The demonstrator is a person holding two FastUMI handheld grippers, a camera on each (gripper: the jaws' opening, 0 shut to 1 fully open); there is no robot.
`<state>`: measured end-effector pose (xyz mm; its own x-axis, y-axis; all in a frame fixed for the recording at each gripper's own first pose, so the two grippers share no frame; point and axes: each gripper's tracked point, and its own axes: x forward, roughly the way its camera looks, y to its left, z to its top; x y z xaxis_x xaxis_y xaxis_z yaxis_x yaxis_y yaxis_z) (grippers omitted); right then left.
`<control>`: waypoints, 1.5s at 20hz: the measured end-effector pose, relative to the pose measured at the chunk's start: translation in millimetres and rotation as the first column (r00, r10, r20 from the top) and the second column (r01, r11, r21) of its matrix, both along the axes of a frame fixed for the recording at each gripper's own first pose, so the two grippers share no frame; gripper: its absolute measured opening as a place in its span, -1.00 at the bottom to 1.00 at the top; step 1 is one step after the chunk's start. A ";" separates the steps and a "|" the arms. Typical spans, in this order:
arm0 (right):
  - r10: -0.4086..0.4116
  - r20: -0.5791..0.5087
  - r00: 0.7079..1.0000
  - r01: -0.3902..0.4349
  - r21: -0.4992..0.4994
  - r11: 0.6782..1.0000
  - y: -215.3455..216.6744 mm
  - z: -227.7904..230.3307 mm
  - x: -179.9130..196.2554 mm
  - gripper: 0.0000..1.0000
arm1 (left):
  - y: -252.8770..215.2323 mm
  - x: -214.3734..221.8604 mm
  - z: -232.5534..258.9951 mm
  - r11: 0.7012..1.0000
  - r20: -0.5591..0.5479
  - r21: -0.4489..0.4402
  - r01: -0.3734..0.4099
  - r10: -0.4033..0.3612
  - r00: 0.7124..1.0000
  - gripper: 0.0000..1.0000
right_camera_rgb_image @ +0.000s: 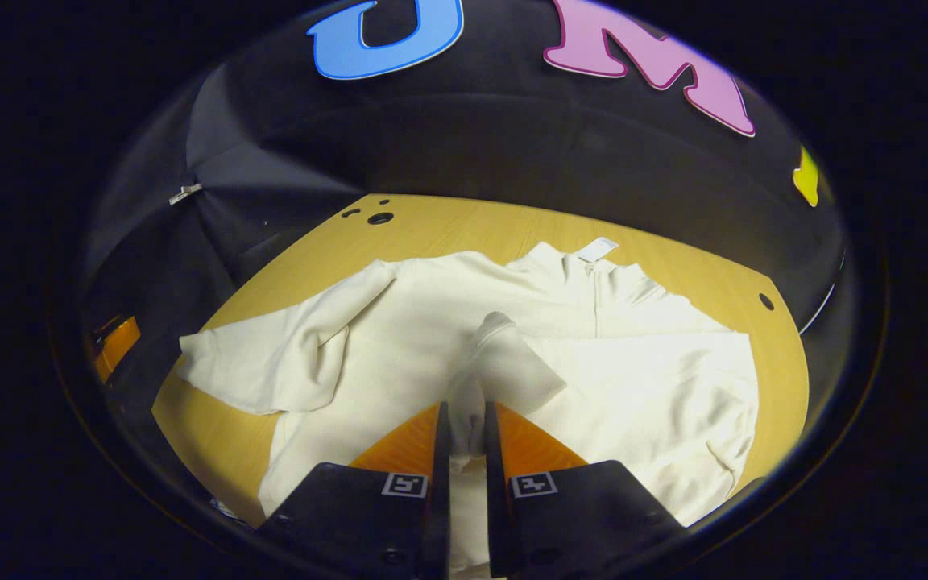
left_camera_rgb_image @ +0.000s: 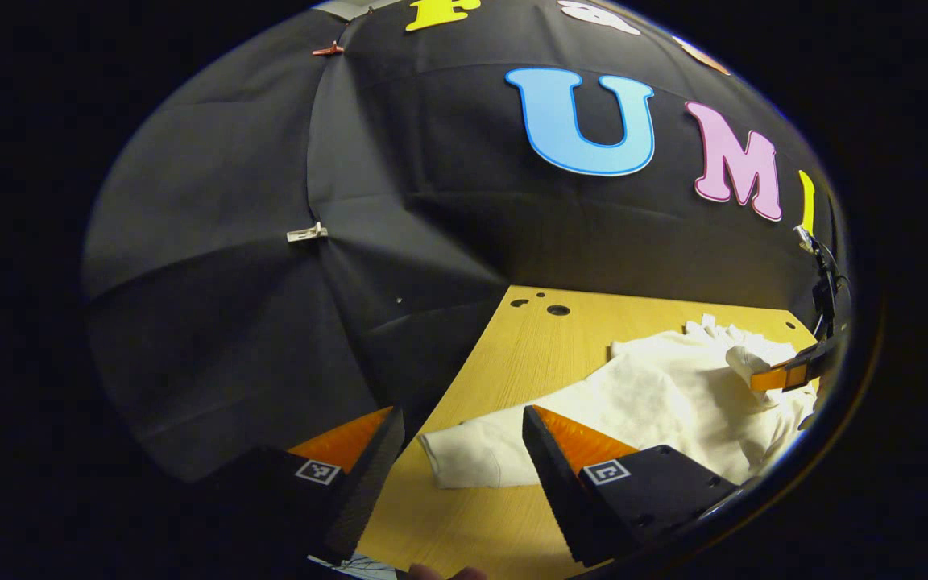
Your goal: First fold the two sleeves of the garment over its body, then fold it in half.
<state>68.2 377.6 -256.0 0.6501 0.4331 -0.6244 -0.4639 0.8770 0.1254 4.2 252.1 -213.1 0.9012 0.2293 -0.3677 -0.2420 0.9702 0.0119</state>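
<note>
1. Wooden desk (right_camera_rgb_image: 464,229) w/ small holes near far corners, set against black cloth wall (left_camera_rgb_image: 271,242).
2. White garment (right_camera_rgb_image: 633,379) spread over most of desk, collar and tag at far edge, front w/ placket facing up.
3. One sleeve (right_camera_rgb_image: 271,354) lying out flat toward desk's side edge; cuff end (left_camera_rgb_image: 464,455) just ahead of left hand-held gripper (left_camera_rgb_image: 464,443).
4. Other sleeve (right_camera_rgb_image: 504,362) drawn over garment body, cuff bunched.
5. Right hand-held gripper (right_camera_rgb_image: 464,427) nearly closed, both fingers pinching that sleeve's fabric; also seen far right (left_camera_rgb_image: 786,374) in left gripper view.
6. Left hand-held gripper wide apart, nothing held, above desk.
</note>
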 end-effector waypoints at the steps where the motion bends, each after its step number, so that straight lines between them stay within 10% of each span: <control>1: 0.019 -0.026 0.999 -0.018 0.037 0.999 9.6 0.3 -7.1 -0.49 | -1.1 -0.7 -3.8 1.000 -0.010 -0.006 0.000 0.000 1.000 0.87; 4: 0.079 -0.059 0.995 -0.073 0.111 0.991 30.0 6.7 -24.0 -0.12 | -4.0 -2.0 -15.4 1.000 -0.035 -0.023 0.001 -0.002 0.999 0.87; 9: 0.143 -0.038 0.989 -0.135 0.159 0.978 27.8 27.7 -48.5 -0.05 | -11.0 -2.1 -41.0 0.999 -0.097 -0.048 0.018 -0.023 0.995 0.87; 12: 0.137 -0.022 0.990 -0.131 0.179 0.975 9.7 40.2 -56.7 0.77 | -12.8 2.0 -54.6 0.998 -0.126 -0.067 0.018 -0.026 0.992 0.87; 15: 0.071 -0.020 0.997 -0.067 0.175 0.982 -21.9 46.1 -57.6 0.93 | -9.1 6.9 -71.9 0.998 -0.175 -0.069 -0.002 -0.011 0.985 0.88; 30: -0.161 -0.036 0.986 0.164 0.129 0.978 -135.3 34.1 -65.4 0.75 | -9.2 23.8 -126.8 0.993 -0.385 -0.119 -0.015 -0.032 0.922 0.92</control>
